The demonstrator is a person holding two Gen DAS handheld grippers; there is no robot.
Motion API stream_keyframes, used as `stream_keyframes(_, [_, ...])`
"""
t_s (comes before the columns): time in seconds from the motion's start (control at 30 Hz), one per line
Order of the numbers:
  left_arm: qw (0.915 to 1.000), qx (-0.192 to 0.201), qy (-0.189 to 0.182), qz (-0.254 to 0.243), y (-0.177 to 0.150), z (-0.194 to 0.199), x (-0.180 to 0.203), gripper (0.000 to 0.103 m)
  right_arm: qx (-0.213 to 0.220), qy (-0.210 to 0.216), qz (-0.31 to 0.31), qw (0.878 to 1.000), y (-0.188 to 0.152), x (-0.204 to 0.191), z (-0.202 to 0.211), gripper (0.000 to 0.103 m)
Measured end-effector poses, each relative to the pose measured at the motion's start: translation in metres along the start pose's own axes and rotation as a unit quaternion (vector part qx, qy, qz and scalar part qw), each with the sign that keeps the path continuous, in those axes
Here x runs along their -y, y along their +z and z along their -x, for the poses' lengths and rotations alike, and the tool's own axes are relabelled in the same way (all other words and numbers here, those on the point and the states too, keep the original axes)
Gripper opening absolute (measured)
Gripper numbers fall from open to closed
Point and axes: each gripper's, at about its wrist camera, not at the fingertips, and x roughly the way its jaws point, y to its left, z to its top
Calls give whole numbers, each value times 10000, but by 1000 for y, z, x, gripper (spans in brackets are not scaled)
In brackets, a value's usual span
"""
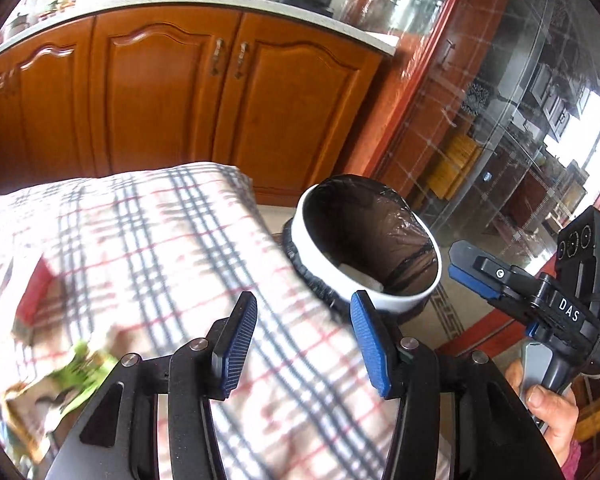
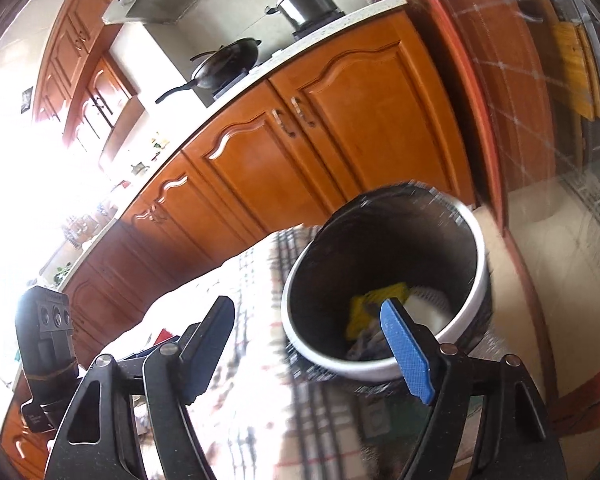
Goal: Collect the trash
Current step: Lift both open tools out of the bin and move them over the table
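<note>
A plaid-covered table [image 1: 148, 240] fills the view, with a lined trash bin [image 2: 384, 280] beside its edge holding yellow and white scraps. Both the left gripper [image 1: 304, 340] and right gripper [image 2: 320, 344] stand apart, empty. Remaining wrappers [image 1: 72, 364] lie blurred leftward; approaching them slowly would likely help.

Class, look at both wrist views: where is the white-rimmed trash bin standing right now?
The trash bin stands on the floor just off the checked tablecloth's corner, before the wooden cabinets.

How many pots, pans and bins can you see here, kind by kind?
Steel pot on the stove: 1
Black pan on the stove: 1
Trash bin beside the checked tablecloth: 1
Total: 3
</note>
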Motion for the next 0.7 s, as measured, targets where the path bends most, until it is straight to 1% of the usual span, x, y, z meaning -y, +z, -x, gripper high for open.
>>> stream_keyframes(0.17, [9998,110,97,129,-29,40,-19,49,-112,220,-6,9997,-20,-20,1,78])
stream_keyframes(0.47, [9975,303,454,449,-76,115,-52,49,-347,573,145,9977,-54,-62,-3,78])
stream_keyframes(0.7, [9929,420,828,739,-107,167,-80,49,-752,935,461,9917,-86,-100,-18,78])
